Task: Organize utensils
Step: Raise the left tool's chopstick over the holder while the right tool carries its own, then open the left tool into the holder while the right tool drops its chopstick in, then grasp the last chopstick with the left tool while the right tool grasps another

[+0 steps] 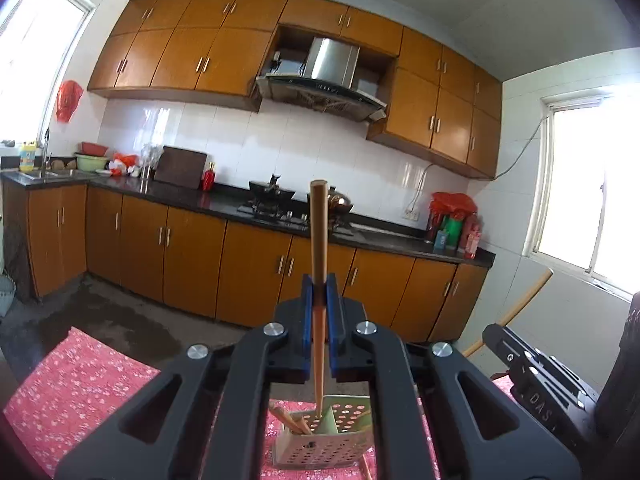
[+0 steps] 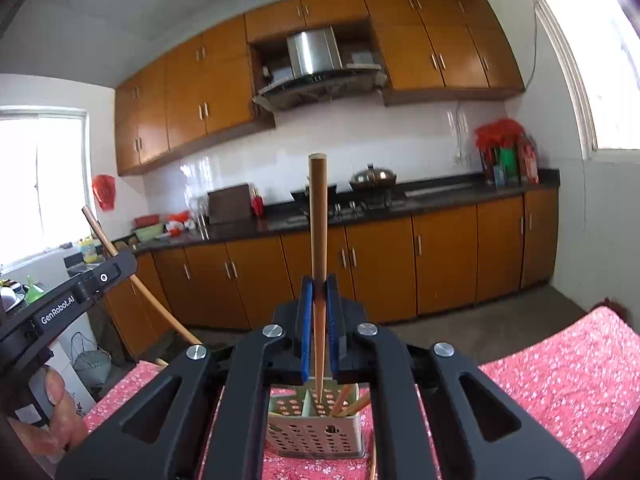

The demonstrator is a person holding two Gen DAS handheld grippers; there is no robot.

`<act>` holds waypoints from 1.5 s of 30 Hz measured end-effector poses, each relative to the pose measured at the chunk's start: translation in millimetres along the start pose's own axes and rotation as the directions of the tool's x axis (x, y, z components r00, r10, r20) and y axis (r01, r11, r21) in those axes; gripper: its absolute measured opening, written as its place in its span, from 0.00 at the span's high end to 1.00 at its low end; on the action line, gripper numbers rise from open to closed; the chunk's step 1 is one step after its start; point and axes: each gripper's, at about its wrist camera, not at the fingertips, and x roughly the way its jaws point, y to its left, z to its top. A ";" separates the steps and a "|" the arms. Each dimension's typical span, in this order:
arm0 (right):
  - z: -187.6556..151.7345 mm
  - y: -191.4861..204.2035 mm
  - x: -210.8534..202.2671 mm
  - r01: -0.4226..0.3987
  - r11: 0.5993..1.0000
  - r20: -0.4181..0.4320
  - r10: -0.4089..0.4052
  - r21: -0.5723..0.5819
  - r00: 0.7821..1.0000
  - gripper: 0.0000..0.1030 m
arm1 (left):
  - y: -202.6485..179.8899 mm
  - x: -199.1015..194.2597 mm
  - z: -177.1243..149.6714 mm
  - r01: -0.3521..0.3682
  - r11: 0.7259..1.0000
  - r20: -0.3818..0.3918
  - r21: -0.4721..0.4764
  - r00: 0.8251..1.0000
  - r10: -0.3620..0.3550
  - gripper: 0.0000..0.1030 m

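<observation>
Kitchen cabinets in orange-brown wood line the far wall, with a range hood above a stove on the dark counter. Nearer, a table under a red flowered cloth carries a perforated utensil holder, which stands directly below both tools with a few chopsticks already leaning in its compartments. The left hand-held gripper is clamped fully onto a wooden chopstick — upright, its lower tip reaching down toward the holder. The right hand-held gripper grips a second chopstick just as tightly, upright, its tip over the holder's right compartment.
</observation>
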 end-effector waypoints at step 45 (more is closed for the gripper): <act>-235.0 -40.1 3.3 0.043 0.998 -0.667 -0.007 0.039 0.745 0.91 | 79.0 -6.5 -239.0 -0.015 0.995 -0.638 0.100 0.767 0.075 0.60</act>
